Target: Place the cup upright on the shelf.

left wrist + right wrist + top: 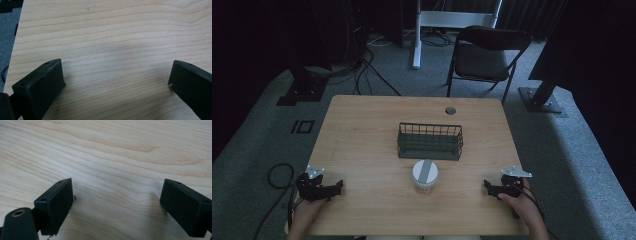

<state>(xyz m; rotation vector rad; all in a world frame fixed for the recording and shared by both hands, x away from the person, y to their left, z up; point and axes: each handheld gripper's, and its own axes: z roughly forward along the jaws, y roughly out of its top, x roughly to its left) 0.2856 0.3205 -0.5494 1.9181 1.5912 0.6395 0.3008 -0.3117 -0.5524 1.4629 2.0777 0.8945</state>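
Both tools, left tool (339, 186) and right tool (486, 186), are rested on the bench (362, 130) with jaws spread and empty. The cup (425, 176) is placed between them, just before the wire basket (430, 142), likely staged for pickup.

Wooden table (362, 135), black folding chair (484, 60), cables on grey carpet (362, 70)

Bare tabletop (362, 145) btwn grippers & cup (425, 176); wire basket (430, 141) blocks just behind cup.
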